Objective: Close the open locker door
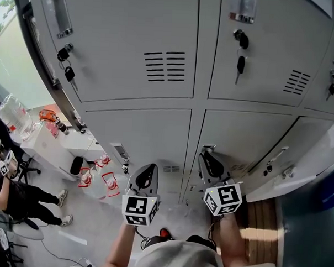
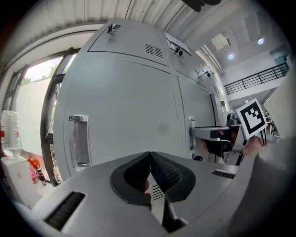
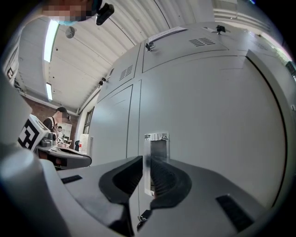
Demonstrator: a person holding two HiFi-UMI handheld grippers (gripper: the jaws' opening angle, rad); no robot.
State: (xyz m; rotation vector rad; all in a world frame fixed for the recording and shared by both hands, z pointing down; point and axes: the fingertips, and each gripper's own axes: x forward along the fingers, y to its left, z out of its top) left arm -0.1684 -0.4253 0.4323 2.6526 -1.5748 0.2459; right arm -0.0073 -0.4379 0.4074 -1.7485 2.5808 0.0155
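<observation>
Grey lockers (image 1: 156, 129) fill the head view from above. At the lower right, one locker door (image 1: 307, 158) stands swung out from its row, its handle (image 1: 276, 159) facing me. My left gripper (image 1: 147, 169) points at a closed lower locker, its jaws shut and empty with the tips touching (image 2: 149, 157). To its right, my right gripper (image 1: 209, 157) points at the neighbouring closed door. It is open by a narrow gap (image 3: 147, 162) with nothing held, and a recessed chrome handle (image 3: 156, 139) shows through that gap. The open door lies to the right of both grippers.
Keys (image 1: 240, 64) hang from locks on the upper doors. At the left are a white table (image 1: 45, 147) with a water bottle (image 1: 13, 115), a seated person (image 1: 15, 198) and red items (image 1: 107, 180) on the floor. A window frame (image 1: 43, 64) borders the lockers.
</observation>
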